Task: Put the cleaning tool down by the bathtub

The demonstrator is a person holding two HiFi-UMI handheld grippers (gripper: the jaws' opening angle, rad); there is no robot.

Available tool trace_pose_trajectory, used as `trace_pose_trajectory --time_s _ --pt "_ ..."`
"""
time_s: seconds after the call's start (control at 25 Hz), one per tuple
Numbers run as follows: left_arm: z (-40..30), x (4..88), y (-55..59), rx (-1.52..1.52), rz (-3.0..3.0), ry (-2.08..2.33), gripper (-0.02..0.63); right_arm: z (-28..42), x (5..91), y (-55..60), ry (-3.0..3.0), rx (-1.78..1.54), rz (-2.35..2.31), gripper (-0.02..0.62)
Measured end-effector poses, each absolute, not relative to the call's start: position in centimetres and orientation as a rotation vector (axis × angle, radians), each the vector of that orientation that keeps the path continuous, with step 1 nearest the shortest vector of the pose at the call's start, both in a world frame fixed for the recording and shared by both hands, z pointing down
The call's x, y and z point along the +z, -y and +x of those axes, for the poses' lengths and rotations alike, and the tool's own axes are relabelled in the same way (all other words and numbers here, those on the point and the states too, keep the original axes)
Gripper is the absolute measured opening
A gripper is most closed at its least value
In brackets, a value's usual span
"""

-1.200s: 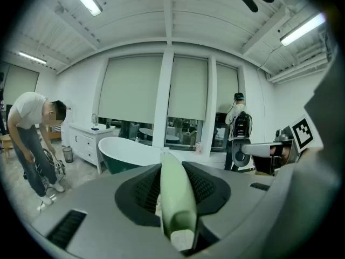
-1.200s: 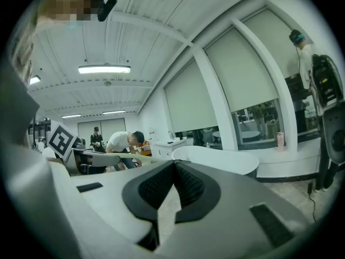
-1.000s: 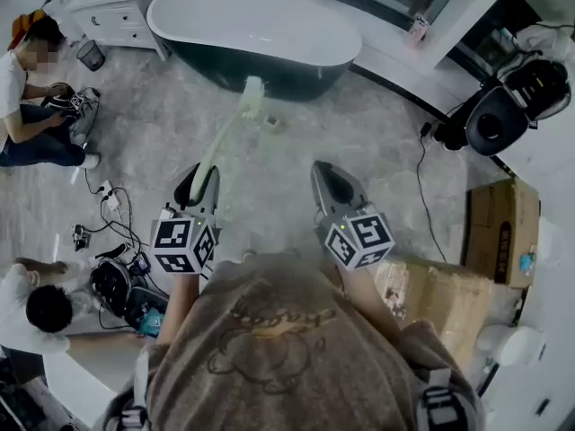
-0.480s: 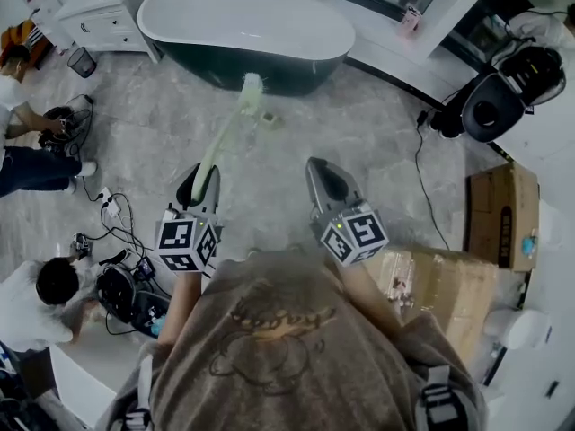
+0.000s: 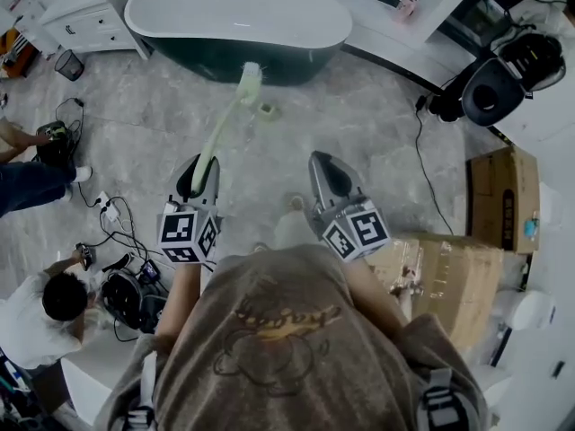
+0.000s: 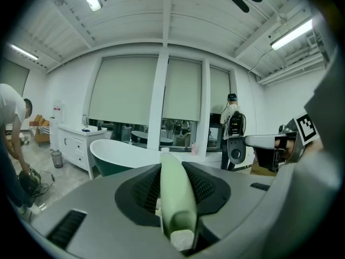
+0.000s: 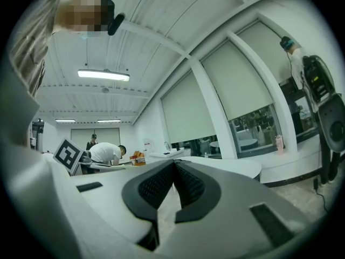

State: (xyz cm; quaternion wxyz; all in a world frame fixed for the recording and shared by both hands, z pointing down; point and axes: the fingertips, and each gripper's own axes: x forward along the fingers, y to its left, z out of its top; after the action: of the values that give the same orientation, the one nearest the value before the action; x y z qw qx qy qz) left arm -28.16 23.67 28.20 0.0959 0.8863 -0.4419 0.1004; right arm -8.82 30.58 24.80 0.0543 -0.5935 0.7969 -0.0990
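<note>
The cleaning tool [image 5: 222, 124] is a pale green long-handled brush. My left gripper [image 5: 199, 180] is shut on its handle, and its head points at the bathtub [image 5: 238, 16], just short of the tub's dark side. In the left gripper view the handle [image 6: 175, 198] lies clamped between the black pads, with the white tub [image 6: 116, 154] ahead. My right gripper [image 5: 327, 180] hovers beside the left at the same height; its jaws meet at the tips with nothing between them [image 7: 173, 166]. A small pale green piece [image 5: 266, 109] lies on the floor near the tub.
A white cabinet [image 5: 81, 16] and a bin [image 5: 67, 63] stand left of the tub. Cables and gear [image 5: 117, 241] and two people are on the floor at left. A black machine [image 5: 499, 83] and cardboard boxes [image 5: 499, 214] fill the right side.
The whole view has slid toward the tub, which now sits higher in the frame. The person at far left has mostly left the view. Both grippers keep their pose, the brush still held.
</note>
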Motion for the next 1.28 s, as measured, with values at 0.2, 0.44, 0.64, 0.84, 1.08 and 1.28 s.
trace_pose_trajectory --time_s 0.2,0.44,0.64,0.84,1.08,1.28 --pt "-27.6 29.0 -20.9 0.284 2.635 1.328 0.126 -8.3 26.2 -27.7 -2.413 -0.312 -1.789 -0.002" --pt "-25.5 30.1 -16.0 0.286 2.630 1.336 0.126 -5.6 27.7 -22.2 -2.404 -0.317 -1.767 -0.002" --pt "-22.1 29.6 -11.4 0.286 2.639 1.314 0.126 -2.5 27.4 -16.7 -2.411 -0.307 -1.758 -0.002" --pt "-18.7 28.7 -6.5 0.270 2.645 1.314 0.126 0.6 27.7 -10.8 -2.461 -0.315 -1.758 -0.002" --pt "-15.5 28.1 -0.7 0.241 2.637 1.363 0.126 4.1 27.6 -4.5 -2.510 -0.305 -1.731 -0.002" --pt "-13.5 27.9 2.8 0.202 2.627 1.394 0.126 6.7 27.8 -0.9 -2.520 -0.293 -1.742 -0.002"
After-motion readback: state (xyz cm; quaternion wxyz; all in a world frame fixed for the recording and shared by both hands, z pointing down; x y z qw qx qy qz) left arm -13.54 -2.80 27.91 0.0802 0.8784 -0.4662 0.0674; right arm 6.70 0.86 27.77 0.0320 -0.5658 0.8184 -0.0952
